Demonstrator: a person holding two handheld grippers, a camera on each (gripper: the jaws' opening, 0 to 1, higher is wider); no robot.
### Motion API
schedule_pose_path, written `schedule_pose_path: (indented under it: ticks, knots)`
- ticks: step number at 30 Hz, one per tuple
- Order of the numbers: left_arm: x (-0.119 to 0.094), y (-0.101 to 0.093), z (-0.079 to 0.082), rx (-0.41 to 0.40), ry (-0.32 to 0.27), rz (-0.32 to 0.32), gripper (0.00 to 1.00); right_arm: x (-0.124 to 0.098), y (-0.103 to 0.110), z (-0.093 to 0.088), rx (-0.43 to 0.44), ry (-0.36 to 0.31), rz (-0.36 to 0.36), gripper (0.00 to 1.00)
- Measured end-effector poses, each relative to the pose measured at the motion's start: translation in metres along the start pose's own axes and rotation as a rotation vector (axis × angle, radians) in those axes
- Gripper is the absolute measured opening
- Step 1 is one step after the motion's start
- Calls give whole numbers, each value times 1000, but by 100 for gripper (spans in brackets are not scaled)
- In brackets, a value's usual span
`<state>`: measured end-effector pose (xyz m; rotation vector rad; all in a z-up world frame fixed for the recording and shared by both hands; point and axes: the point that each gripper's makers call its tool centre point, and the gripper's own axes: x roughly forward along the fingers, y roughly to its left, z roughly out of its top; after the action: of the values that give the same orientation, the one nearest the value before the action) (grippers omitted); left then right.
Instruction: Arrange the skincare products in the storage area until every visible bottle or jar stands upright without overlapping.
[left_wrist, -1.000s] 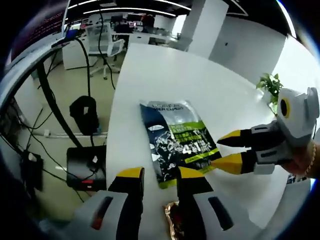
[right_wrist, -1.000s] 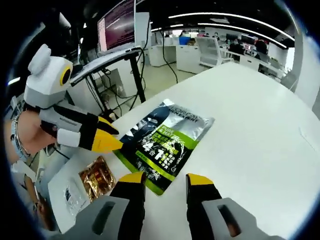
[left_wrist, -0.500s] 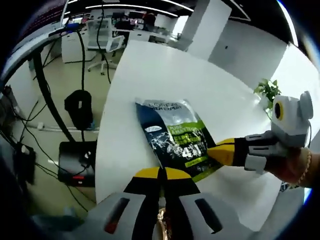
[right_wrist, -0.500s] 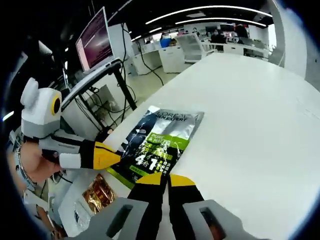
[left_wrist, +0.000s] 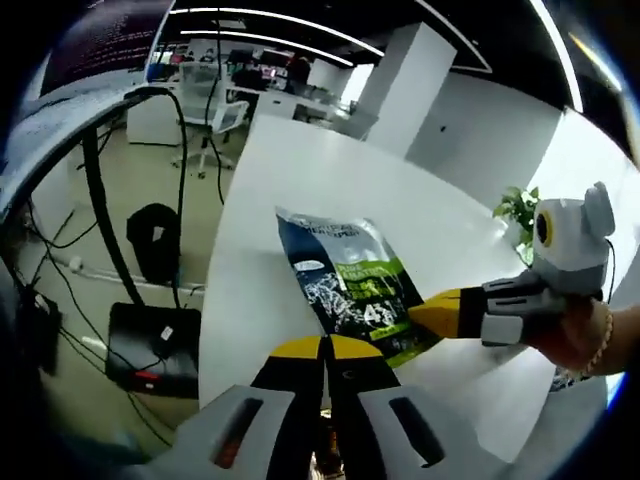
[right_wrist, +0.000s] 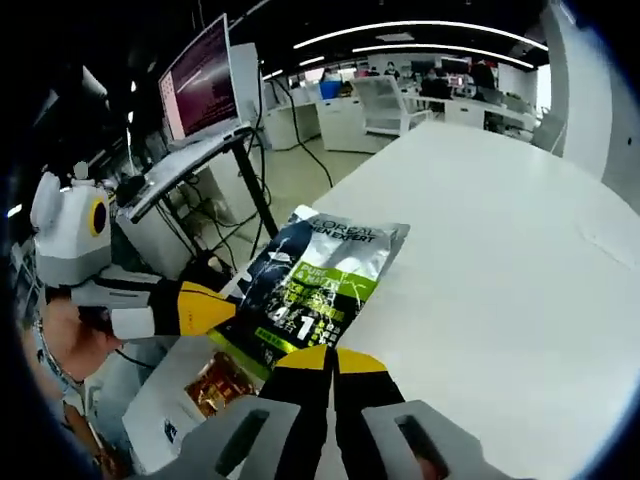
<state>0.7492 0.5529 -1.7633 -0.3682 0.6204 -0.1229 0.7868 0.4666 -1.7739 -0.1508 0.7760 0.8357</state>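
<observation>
A flat foil pouch (left_wrist: 352, 283) (right_wrist: 313, 285), dark blue with a green band and white print, is held by both grippers above the white worktop (left_wrist: 330, 170) (right_wrist: 500, 240). It sits near the centre in both views, just past each camera's own jaws.

In the left gripper view the left gripper (left_wrist: 324, 349) rises from 6 o'clock with its yellow-tipped jaws pressed together on the pouch's near edge. The right gripper (left_wrist: 436, 313) comes in from 3 o'clock, its jaws shut to a single yellow point on the pouch's green corner; a hand (left_wrist: 590, 335) holds it.

In the right gripper view the right gripper (right_wrist: 327, 360) rises from 6 o'clock, jaws closed on the pouch's lower edge. The left gripper (right_wrist: 222, 308) reaches in from 9 o'clock, its jaws also together at the pouch's side edge.

Below the pouch, at 7 o'clock in the right gripper view, a small gold-brown sachet (right_wrist: 218, 383) lies on the worktop's end.

Beyond the worktop, a monitor (right_wrist: 205, 75) stands on a raised desk at 11 o'clock in the right gripper view. A potted plant (left_wrist: 515, 207) sits at 2 o'clock in the left gripper view, and an office chair (left_wrist: 205, 100) stands at 11 o'clock.
</observation>
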Motion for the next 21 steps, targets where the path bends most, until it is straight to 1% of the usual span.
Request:
schedule_pose_path:
  ticks: [1,2,3,4,5,6,8,9,10,11,12,14,17,18,19,20,21]
  knots:
    - [-8,-5,5,10,-28,-10,0,-8,5,7,32,-39,10,0]
    - [-15,-9,10,24,-55,-21,0,-14,6,11,42,-53,16,0]
    - [-20,-12,11,31,-60,-30,0,-21,8,12,50,-66,18,0]
    - [-30,-18,12,38,-71,-45,0,-29,11,16,48,-81,25,0]
    - [-36,-23,14,46,-88,-58,0,-35,15,18,42,-101,33,0]
    - [-47,-30,16,56,-112,-75,0,-44,19,25,46,-137,51,0]
    - [-61,-37,17,73,-139,-87,0,-59,27,33,52,-190,92,0]
    - [-70,-44,18,78,-163,-103,0,-73,33,36,62,-225,123,0]
    - [-77,-48,19,82,-175,-114,0,-81,35,39,68,-249,142,0]
    - [-81,-52,19,83,-182,-124,0,-92,39,39,61,-275,168,0]
    - [-89,-59,18,85,-195,-145,0,-99,40,39,55,-290,182,0]
    - [-98,-72,17,106,-208,-180,0,-112,40,35,44,-319,192,0]
    - [-107,-87,16,144,-226,-220,0,-131,42,28,63,-370,226,0]
    - [-112,-95,15,144,-238,-253,0,-139,41,25,68,-390,241,0]
    - [-113,-98,15,141,-243,-271,0,-146,41,24,81,-412,258,0]
    - [-119,-107,16,132,-265,-315,0,-151,40,23,99,-430,277,0]
    - [-123,-112,17,121,-278,-345,0,-158,40,22,125,-448,302,0]
